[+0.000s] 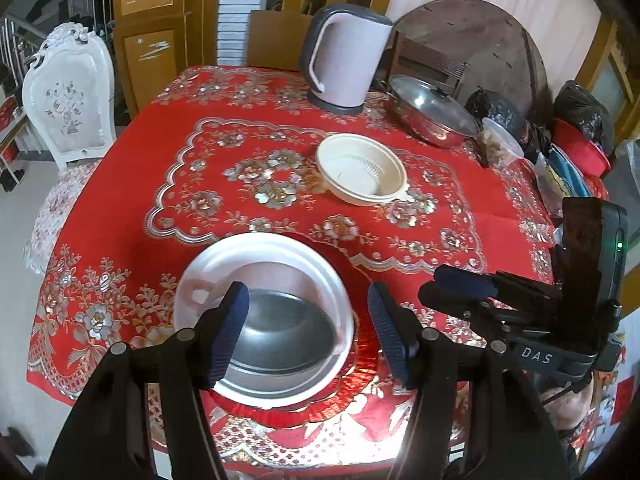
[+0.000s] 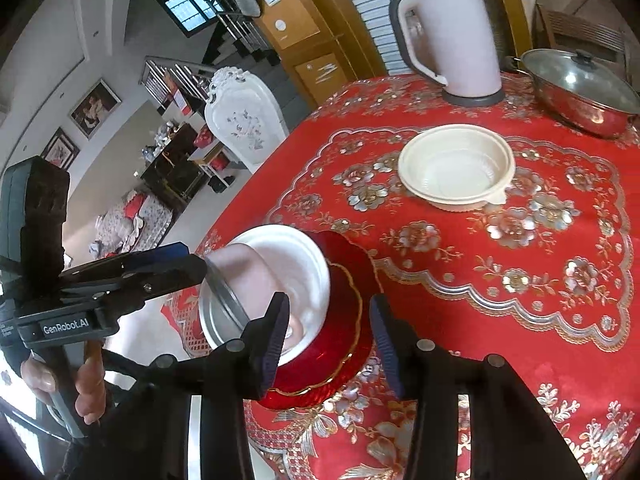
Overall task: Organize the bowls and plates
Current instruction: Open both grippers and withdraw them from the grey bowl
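Observation:
A stack sits near the front edge of the red tablecloth: a red plate (image 1: 362, 356) (image 2: 344, 344), a white bowl (image 1: 208, 276) (image 2: 288, 252) on it, and a metal bowl (image 1: 284, 332) (image 2: 224, 300) tilted inside the white one. My left gripper (image 1: 310, 334) (image 2: 188, 264) hovers open over the stack, its left finger above the metal bowl's rim. Just right of the stack, my right gripper (image 2: 330, 344) (image 1: 452, 288) is open and holds nothing. A cream plastic bowl (image 1: 362, 170) (image 2: 456, 166), seemingly two nested, rests mid-table.
A pale kettle (image 1: 344, 60) (image 2: 452, 40) and a lidded steel pot (image 1: 432, 112) (image 2: 580, 88) stand at the back. Dark bags and containers (image 1: 580, 108) crowd the right side. A white chair (image 1: 68, 92) stands off the table's left edge.

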A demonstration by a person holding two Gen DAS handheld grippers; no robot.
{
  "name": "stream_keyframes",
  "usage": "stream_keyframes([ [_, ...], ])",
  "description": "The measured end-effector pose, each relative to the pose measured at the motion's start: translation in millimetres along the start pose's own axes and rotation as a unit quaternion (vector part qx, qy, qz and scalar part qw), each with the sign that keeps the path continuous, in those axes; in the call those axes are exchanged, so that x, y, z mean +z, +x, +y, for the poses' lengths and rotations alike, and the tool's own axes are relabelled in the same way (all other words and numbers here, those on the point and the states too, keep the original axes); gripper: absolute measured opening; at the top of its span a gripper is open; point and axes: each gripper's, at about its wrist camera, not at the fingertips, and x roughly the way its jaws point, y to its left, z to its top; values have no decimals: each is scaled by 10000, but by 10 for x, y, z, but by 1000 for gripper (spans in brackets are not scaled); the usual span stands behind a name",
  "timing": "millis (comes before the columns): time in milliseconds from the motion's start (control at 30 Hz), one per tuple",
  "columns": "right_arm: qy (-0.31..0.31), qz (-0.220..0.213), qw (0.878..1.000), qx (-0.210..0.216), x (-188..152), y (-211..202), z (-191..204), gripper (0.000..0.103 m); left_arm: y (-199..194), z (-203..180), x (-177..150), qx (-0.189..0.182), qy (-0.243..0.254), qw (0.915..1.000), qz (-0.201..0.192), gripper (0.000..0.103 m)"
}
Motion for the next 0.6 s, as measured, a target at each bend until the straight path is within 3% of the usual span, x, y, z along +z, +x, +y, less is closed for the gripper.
stream_keyframes([
  [200,242,-184,9995,-67,10,-158,-218,48,46,-246,17,-220,180,9996,31,62],
  [300,358,-263,9989,-134,8,-223,-337,49,139,-389,22,-386,251,9989,76,71],
  [433,449,-304,9983,-228,0,-287,-462,50,317,-615,48,-552,342,9978,127,73],
  [500,511,-331,9977,-309,11,-314,-546,53,402,-717,75,-648,345,9972,114,80],
  [600,643,-362,9964,-410,43,-331,-691,53,534,-845,144,-700,236,9973,45,83],
])
